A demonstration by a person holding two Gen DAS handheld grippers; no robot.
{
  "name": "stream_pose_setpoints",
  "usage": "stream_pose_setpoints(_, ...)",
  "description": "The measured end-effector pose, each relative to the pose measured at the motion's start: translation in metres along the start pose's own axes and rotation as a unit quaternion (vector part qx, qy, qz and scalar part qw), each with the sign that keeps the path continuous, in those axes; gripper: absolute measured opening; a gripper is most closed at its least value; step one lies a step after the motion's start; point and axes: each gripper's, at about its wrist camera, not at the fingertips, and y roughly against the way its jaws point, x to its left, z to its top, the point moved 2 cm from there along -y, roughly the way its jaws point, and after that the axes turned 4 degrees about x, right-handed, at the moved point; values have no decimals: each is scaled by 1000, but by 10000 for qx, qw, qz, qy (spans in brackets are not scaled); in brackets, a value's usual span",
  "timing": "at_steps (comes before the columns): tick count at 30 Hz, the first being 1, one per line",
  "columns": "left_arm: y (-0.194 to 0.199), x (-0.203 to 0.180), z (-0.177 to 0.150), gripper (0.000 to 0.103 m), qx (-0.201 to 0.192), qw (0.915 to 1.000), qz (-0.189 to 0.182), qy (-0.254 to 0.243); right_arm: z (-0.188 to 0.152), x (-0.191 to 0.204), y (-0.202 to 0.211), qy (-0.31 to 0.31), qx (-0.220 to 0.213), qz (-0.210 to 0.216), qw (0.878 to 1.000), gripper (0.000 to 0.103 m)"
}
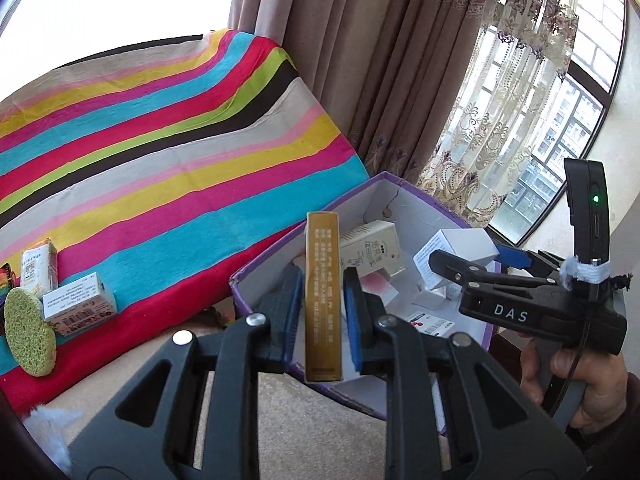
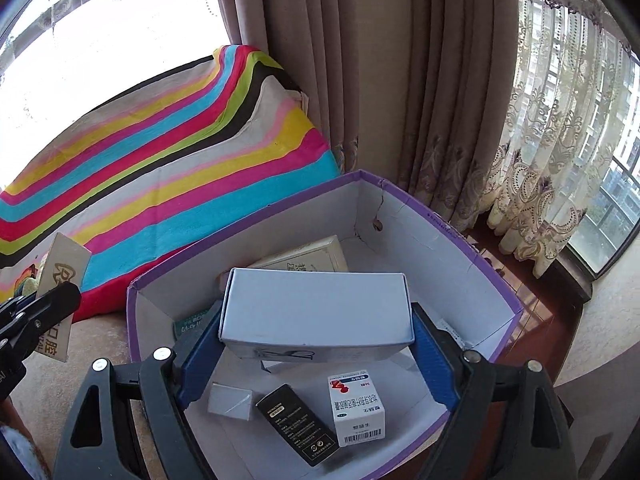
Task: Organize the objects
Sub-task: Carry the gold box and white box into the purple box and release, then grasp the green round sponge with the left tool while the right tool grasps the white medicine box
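Observation:
My left gripper (image 1: 322, 312) is shut on a tall gold box (image 1: 322, 296), held upright over the near rim of the purple storage box (image 1: 256, 268). My right gripper (image 2: 316, 344) is shut on a white carton (image 2: 316, 312) and holds it above the inside of the purple storage box (image 2: 472, 248). In the right wrist view a black box (image 2: 296, 424), a white medicine box with red print (image 2: 356, 408), a small white box (image 2: 230, 400) and a cream box (image 2: 308, 258) lie in the storage box. The right gripper also shows in the left wrist view (image 1: 460, 268).
A striped cloth (image 1: 160, 160) covers the surface at left. On it lie a green sponge (image 1: 28, 332), a white barcode box (image 1: 80, 306) and an orange-white box (image 1: 38, 266). Curtains (image 1: 360, 60) and a window stand behind. Beige carpet (image 1: 300, 420) lies below.

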Motion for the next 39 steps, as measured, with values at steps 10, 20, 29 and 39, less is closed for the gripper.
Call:
stream_pose_setpoints(10, 22, 30, -13, 55, -214, 9985, 230, 441, 1, 9, -1, -3, 49, 193, 9998, 91)
stream_pose_setpoints(20, 56, 85, -35, 55, -313, 9917, 772, 975, -5, 71, 3, 717, 86, 630, 9954, 91)
stream_pose_setpoints(29, 93, 164, -73, 57, -205, 9712, 1326, 1967, -12, 124, 6, 1091, 239, 1027, 9884, 91)
stream_pose_setpoints(39, 101, 216, -93, 86, 249, 9561, 1579, 2455, -22, 176, 4, 1537, 435, 1183, 9800, 91)
